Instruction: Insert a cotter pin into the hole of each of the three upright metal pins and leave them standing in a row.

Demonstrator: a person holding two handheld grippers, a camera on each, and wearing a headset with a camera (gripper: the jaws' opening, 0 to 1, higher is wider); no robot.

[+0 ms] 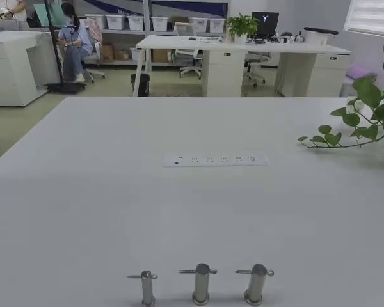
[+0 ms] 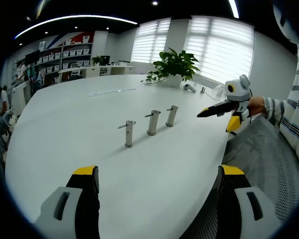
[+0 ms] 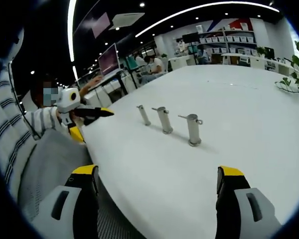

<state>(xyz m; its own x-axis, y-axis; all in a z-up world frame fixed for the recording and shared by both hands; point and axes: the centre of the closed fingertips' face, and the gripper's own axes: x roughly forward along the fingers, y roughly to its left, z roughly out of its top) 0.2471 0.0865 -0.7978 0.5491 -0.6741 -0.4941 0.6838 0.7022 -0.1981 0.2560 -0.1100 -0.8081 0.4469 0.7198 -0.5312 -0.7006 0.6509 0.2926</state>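
Note:
Three upright metal pins stand in a row near the front edge of the white table (image 1: 192, 217): left pin (image 1: 147, 289), middle pin (image 1: 201, 284), right pin (image 1: 256, 284). A thin cotter pin (image 1: 197, 271) crosses the head of each. In the left gripper view the row (image 2: 152, 122) lies ahead of my left gripper (image 2: 159, 196), whose jaws stand wide apart and empty. My right gripper (image 3: 157, 196) is open too, with the row (image 3: 164, 119) ahead of it. Both grippers hang off the table's edge, well apart from the pins. The right gripper (image 2: 202, 114) and left gripper (image 3: 109, 112) face each other.
A white power strip (image 1: 216, 160) lies mid-table. A potted trailing plant (image 1: 365, 115) reaches in from the far right edge. A grey mesh seat (image 2: 254, 159) sits below the table's near edge, beside a striped sleeve (image 2: 294, 109). Desks and shelves stand beyond.

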